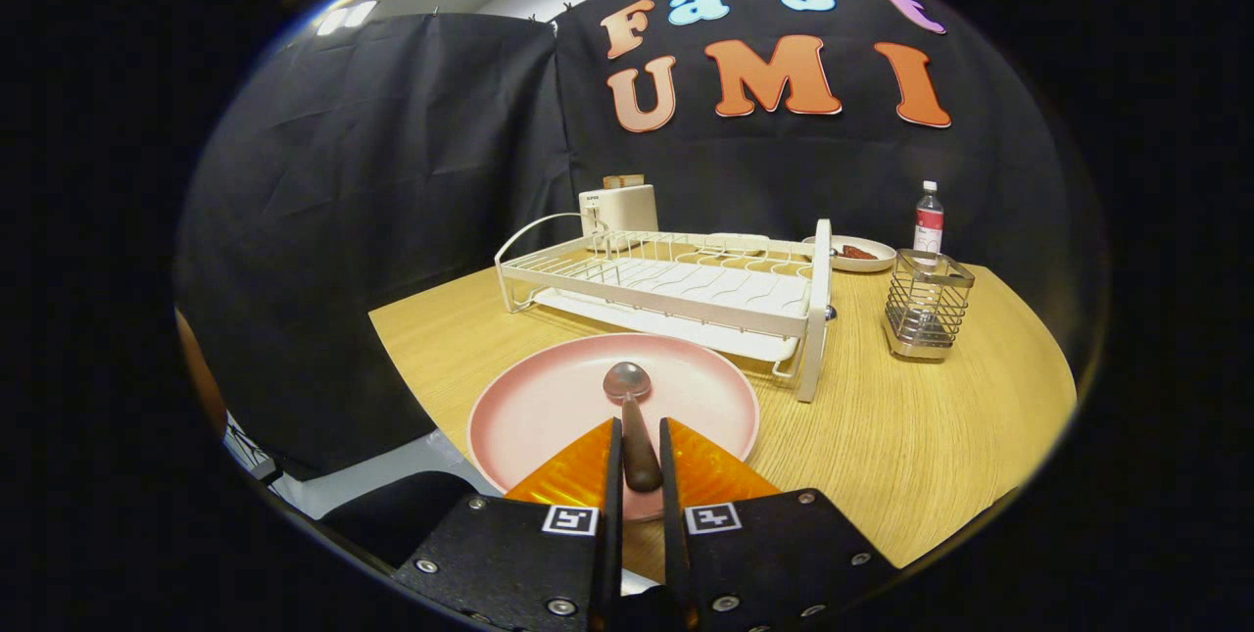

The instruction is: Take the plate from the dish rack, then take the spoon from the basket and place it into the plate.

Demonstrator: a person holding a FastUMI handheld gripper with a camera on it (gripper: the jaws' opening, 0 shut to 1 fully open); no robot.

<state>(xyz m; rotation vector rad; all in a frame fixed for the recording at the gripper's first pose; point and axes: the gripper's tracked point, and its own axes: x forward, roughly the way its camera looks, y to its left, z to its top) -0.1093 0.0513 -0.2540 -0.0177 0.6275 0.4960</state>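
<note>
Two fingers of gripper pinch spoon handle tight, bowl over pink plate. Risk: letting go too high, spoon bounces out onto table.

The single camera rides on the tool, just behind its two fingers, and looks forward along them and slightly downward over the table. The fingers rise from the bottom of the view, nearly together, with the spoon handle pressed between them. The lens sits low and close to the pink plate just ahead of the fingers. Beyond the plate, farther off, it faces the white dish rack, the wire basket to the rack's right, and the booth's black cloth wall. The fisheye lens bends the table's edges into curves.
</note>
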